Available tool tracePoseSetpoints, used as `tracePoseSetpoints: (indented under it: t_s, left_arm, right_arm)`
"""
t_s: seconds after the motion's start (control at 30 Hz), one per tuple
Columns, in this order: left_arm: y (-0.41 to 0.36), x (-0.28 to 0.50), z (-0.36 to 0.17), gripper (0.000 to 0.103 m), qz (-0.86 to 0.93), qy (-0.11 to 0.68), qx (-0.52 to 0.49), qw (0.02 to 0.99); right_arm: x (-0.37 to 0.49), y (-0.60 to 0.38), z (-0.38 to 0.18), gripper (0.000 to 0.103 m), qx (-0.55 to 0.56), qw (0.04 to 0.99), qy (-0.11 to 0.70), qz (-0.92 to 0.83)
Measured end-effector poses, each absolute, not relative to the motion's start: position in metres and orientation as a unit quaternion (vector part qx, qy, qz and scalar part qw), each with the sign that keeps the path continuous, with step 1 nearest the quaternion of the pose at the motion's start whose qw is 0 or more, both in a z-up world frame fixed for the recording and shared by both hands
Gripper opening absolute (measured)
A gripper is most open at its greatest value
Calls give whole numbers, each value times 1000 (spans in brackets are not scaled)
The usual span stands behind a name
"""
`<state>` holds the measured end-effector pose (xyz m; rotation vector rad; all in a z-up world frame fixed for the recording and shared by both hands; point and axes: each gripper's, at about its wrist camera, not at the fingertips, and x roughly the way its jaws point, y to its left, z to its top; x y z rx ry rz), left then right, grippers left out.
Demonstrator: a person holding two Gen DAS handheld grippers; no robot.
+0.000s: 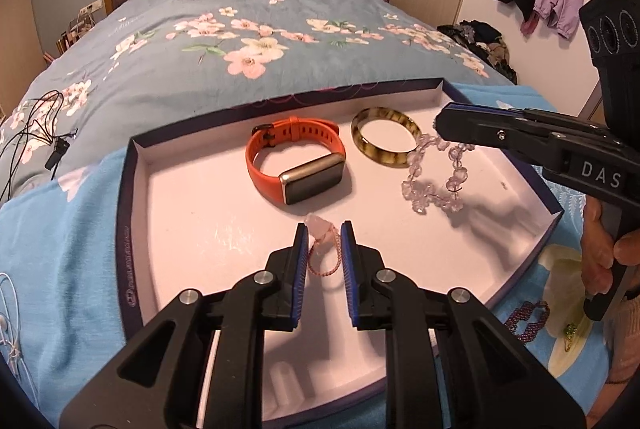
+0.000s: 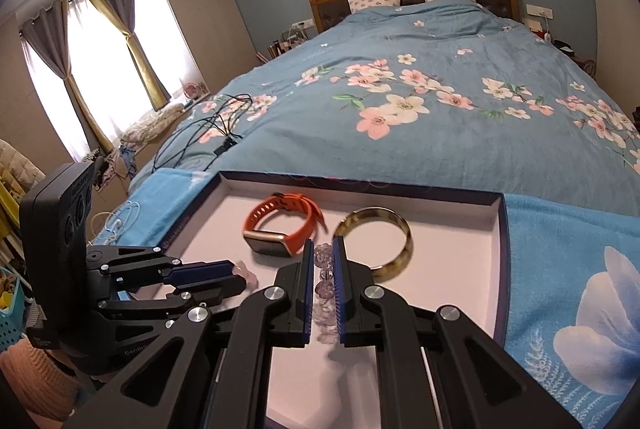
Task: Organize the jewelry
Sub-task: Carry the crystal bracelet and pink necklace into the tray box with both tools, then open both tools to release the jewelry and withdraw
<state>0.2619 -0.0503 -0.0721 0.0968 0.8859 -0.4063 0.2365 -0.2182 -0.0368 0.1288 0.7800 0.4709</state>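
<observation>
The shallow white-lined tray (image 1: 136,165) is lying on a blue cloth at the near end of the bed (image 1: 240,41), and it is already taking in the jewelry. Two pieces are resting in its far half: the orange watch (image 1: 296,159) towards the middle and the amber bangle (image 1: 386,141) just to its right, near each other but apart.

Two more pieces are arriving. The left tool (image 1: 325,229) is hanging over the near middle of the tray, clenched on a thin pink beaded bracelet (image 1: 322,257) whose pale stone is showing at the tips. The right tool (image 2: 323,247) is gripping a clear crystal bracelet (image 1: 438,173), its loop dangling over the right part of the tray beside the bangle; whether any beads are touching the floor of the tray cannot be told.

So roughly half the work looks done: two pieces placed, two held above the tray and not yet let go. Outside the tray, on the cloth to the near right, a dark purple beaded piece (image 1: 526,321) and a small green trinket (image 1: 570,333) are lying untouched, so they are probably waiting their turn.
</observation>
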Motion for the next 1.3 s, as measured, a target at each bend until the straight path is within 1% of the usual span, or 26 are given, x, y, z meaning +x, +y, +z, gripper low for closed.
tracePoseSetpoints:
  t_s: [0.2,0.27,0.37,0.47,0.5,0.57,0.63,0.7,0.83,1.0,1.13,1.3]
  left_arm:
    - [-51,268,-74,18,-195,427,44,882]
    - [-53,271,-75,18,-194,430,44,880]
    - [-53,274,-76,18,-190,429,42,882]
    - [-53,271,-73,25,-187,421,45,886]
    - [-53,267,-70,29,-186,417,46,889]
    - [-50,261,-63,35,-179,403,50,896]
    - [-46,254,-55,44,-175,391,47,903]
    - [-41,245,-47,44,-172,380,46,908]
    - [-31,218,-30,49,-172,350,47,920]
    - [-21,181,-18,55,-181,325,50,927]
    - [-19,152,-17,56,-193,319,61,926]
    - [-18,122,-29,57,-217,330,61,917]
  right_arm:
    - [242,-223,-44,8,59,894,387,218]
    - [243,-223,-47,10,57,893,392,213]
    - [242,-226,-49,10,55,893,397,204]
    - [240,-230,-48,11,56,896,395,196]
    - [239,-231,-46,11,56,896,395,195]
    - [234,-234,-43,17,58,898,391,193]
    - [225,-237,-38,19,56,902,383,192]
    - [212,-240,-30,20,52,905,373,198]
    - [183,-242,-16,28,36,911,351,211]
    - [151,-245,-10,29,19,911,343,228]
    - [130,-242,-19,29,-1,904,356,236]
    - [116,-240,-36,29,-6,894,378,238]
